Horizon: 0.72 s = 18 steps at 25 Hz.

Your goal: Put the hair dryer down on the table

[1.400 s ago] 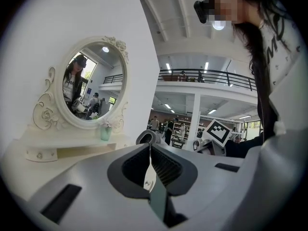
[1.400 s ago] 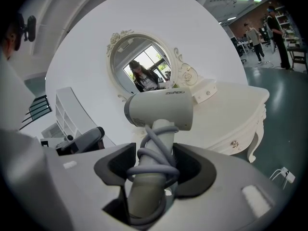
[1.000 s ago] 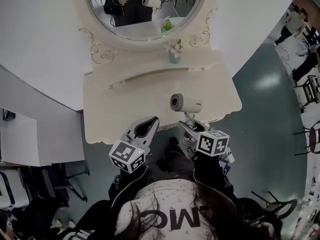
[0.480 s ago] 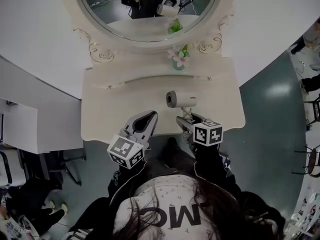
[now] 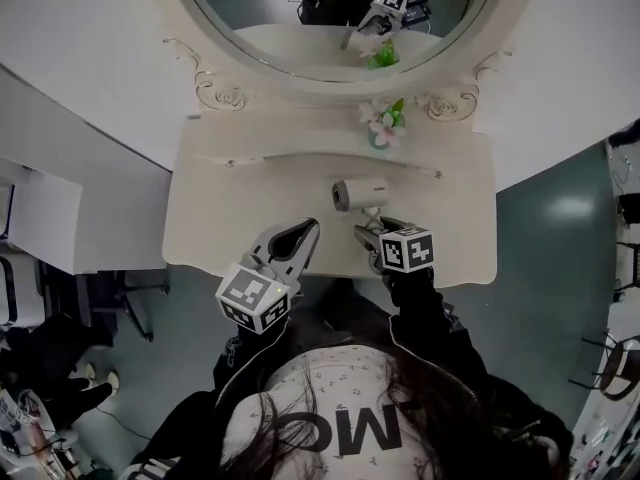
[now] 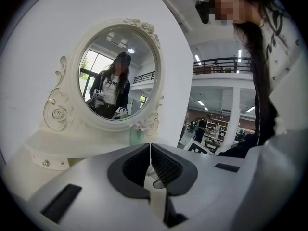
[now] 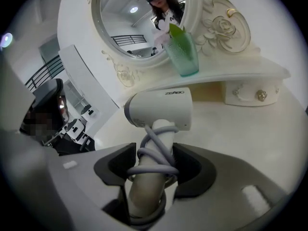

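- White plastic hair dryer point(image 7: 161, 109): it is carrying small grey lettering on the side of its barrel, something like "ZEGBO", but the letters are too small to read for certain.
- The right gripper point(image 7: 153, 170) is pinching the dryer's handle between its dark pads. The handle is standing upright in the claw, with a pale grey cord point(image 7: 155, 154) looping round it several times.
- The head view is showing the dryer point(image 5: 358, 194) over the cream dressing table point(image 5: 220, 218), near its front edge, with the barrel pointing toward the person's left. No view is showing whether it is touching the tabletop.
- The left gripper point(image 6: 151, 165) is holding its jaws pressed together with nothing between them. In the head view it point(image 5: 303, 233) is hovering at the table's front edge, just left of the right gripper point(image 5: 370, 238).
- Only the right gripper view is showing the cord, the lettering, and a drawer knob point(image 7: 261, 96) under the table's raised shelf.
- That view is also bringing a green glass vase point(image 7: 183, 49) close. The head view is showing it only as a small vase of flowers point(image 5: 381, 126) below the oval mirror point(image 5: 300, 28).
- Only the head view is showing both marker cubes at once, along with large letters on the person's top, partly covered by hair.
- The left gripper view is catching the person's reflection in the mirror point(image 6: 118, 76).
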Each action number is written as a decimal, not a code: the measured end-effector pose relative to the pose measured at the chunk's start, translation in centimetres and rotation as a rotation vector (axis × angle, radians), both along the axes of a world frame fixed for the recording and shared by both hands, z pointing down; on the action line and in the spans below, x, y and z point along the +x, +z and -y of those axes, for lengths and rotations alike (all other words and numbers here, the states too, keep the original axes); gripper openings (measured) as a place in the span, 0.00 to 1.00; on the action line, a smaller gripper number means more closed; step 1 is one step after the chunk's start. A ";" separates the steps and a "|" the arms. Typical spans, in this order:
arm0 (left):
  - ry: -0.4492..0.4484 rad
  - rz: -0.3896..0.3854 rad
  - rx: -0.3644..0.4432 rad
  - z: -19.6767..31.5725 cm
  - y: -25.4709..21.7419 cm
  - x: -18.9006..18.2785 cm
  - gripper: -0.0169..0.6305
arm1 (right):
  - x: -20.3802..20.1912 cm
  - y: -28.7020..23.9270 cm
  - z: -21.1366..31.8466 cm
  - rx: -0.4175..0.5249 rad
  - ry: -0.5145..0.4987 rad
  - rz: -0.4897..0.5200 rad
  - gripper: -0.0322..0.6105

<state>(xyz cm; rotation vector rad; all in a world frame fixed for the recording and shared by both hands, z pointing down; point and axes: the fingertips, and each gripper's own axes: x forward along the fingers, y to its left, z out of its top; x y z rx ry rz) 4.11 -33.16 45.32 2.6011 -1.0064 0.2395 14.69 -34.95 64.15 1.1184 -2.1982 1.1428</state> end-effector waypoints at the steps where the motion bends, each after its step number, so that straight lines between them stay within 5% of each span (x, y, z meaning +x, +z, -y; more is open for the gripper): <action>1: -0.004 0.001 -0.003 0.2 0.1 0.0 0.02 | -0.1 0.5 0.3 -0.006 -0.017 -0.012 0.44; 10: -0.047 0.009 -0.026 1.9 0.8 -0.6 0.02 | -0.6 3.6 3.1 -0.026 -0.091 -0.092 0.44; 18: -0.039 0.015 -0.040 2.5 1.1 -0.6 0.02 | -0.1 4.9 5.3 0.057 -0.204 -0.238 0.43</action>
